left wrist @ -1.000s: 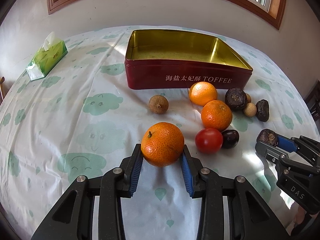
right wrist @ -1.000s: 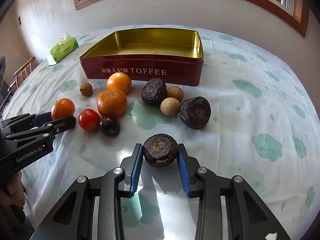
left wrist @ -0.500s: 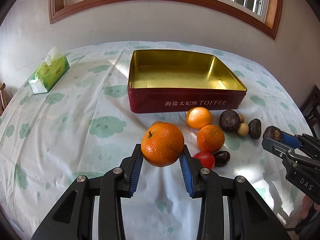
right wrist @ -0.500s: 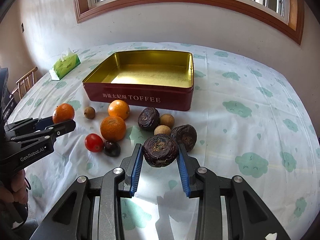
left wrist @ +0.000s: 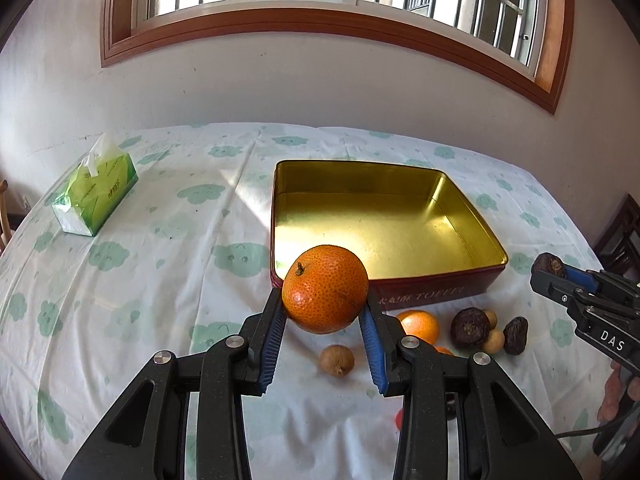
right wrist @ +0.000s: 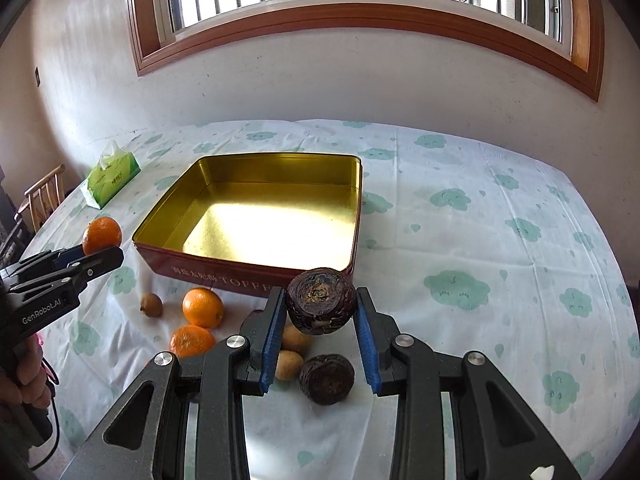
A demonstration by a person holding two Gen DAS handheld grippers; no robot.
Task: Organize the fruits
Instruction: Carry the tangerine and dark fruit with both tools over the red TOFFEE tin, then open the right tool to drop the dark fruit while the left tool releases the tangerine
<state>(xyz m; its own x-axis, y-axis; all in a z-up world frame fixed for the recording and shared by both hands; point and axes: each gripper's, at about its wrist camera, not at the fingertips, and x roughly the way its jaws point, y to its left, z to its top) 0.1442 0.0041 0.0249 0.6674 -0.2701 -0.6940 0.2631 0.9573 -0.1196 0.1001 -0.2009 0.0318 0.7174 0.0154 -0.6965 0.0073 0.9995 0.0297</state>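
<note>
My left gripper (left wrist: 323, 316) is shut on an orange mandarin (left wrist: 325, 289), held in the air before the near wall of the red toffee tin (left wrist: 436, 292). My right gripper (right wrist: 320, 316) is shut on a dark wrinkled fruit (right wrist: 321, 306), held above the table near the tin's (right wrist: 224, 274) front right corner. The tin's gold inside holds nothing. On the cloth lie two mandarins (right wrist: 202, 307), a brown longan (right wrist: 151, 305), more longans (right wrist: 288, 365) and another dark fruit (right wrist: 327, 378).
A green tissue box (left wrist: 96, 194) sits at the table's left. A wooden chair (right wrist: 44, 196) stands beyond the left edge. The white cloud-print cloth (right wrist: 500, 264) covers the table; a wall and window are behind.
Both grippers have risen and moved toward the tin with their fruits held. The loose fruits now lie lower in both views.
</note>
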